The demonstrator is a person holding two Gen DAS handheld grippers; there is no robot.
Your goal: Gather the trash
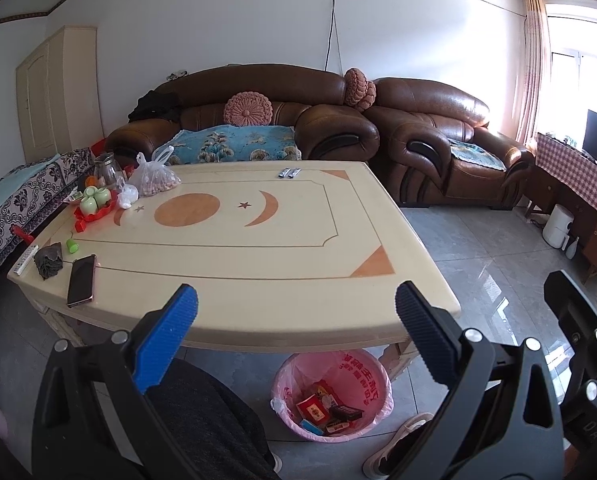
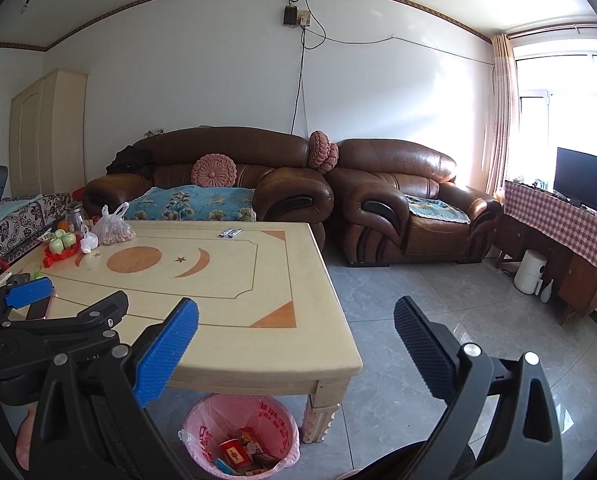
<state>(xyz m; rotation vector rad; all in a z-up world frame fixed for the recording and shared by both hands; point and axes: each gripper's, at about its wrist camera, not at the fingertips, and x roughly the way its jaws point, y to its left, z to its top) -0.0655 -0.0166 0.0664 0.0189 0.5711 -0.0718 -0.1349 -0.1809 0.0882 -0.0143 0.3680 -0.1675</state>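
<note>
1. Both grippers sit nearest the lens: the left gripper [image 1: 296, 316] and the right gripper [image 2: 296, 328] each stand wide apart and hold nothing, raised above the near edge of the worktop [image 1: 258, 248].
2. Just below that edge, on the floor, stands the bin [image 1: 332, 396] with a pink liner; red and dark packets already lie in it, so whatever is picked up should be dropped there.
3. Judging from what lies on the worktop, the likeliest trash is the dark crumpled wrapper [image 1: 48, 260] at the near left corner, with a small green cap [image 1: 72, 245] just beside it.
4. Take these with the left gripper, since they lie on its side; come down from above and close on the raised folds of the wrapper, not its flat edge.
5. Keep clear of the phone [image 1: 81, 280] and the remote [image 1: 25, 259], which flank the wrapper closely and are not trash.
6. Farther off, a white crumpled ball [image 1: 127, 196] lies near the red tray [image 1: 94, 212] of green cups; whether it is trash I cannot tell.
7. Two small dark sticks [image 1: 289, 173] at the far edge are too small to identify.
</note>
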